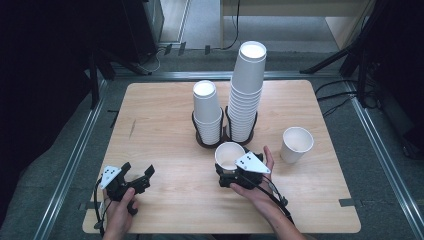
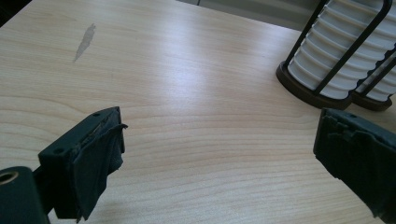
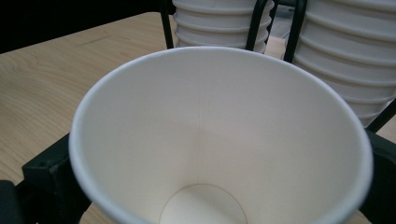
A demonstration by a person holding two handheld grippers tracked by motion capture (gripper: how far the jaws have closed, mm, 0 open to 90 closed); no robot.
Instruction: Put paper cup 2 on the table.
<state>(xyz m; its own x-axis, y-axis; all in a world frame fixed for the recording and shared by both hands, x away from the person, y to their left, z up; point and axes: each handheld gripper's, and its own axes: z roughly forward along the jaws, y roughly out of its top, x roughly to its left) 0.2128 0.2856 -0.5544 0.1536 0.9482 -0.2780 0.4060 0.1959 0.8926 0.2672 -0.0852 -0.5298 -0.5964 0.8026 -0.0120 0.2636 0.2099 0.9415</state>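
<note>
A white paper cup (image 1: 230, 155) (image 3: 219, 140) stands upright on the wooden table (image 1: 160, 125), just in front of the two cup stacks. My right gripper (image 1: 231, 174) (image 3: 219, 182) is around its lower part, one black jaw on each side, and the jaws stand wide and open. In the right gripper view I look down into the empty cup. My left gripper (image 1: 137, 170) (image 2: 219, 135) rests near the front left of the table, open, with bare wood between its jaws.
A short stack of cups (image 1: 207, 112) (image 2: 341, 56) and a tall stack (image 1: 247, 95) (image 3: 345, 56) sit in black wire holders (image 1: 200, 140) at the table's middle. Another loose cup (image 1: 297, 144) stands to the right. A scuff mark (image 2: 85, 42) lies on the left.
</note>
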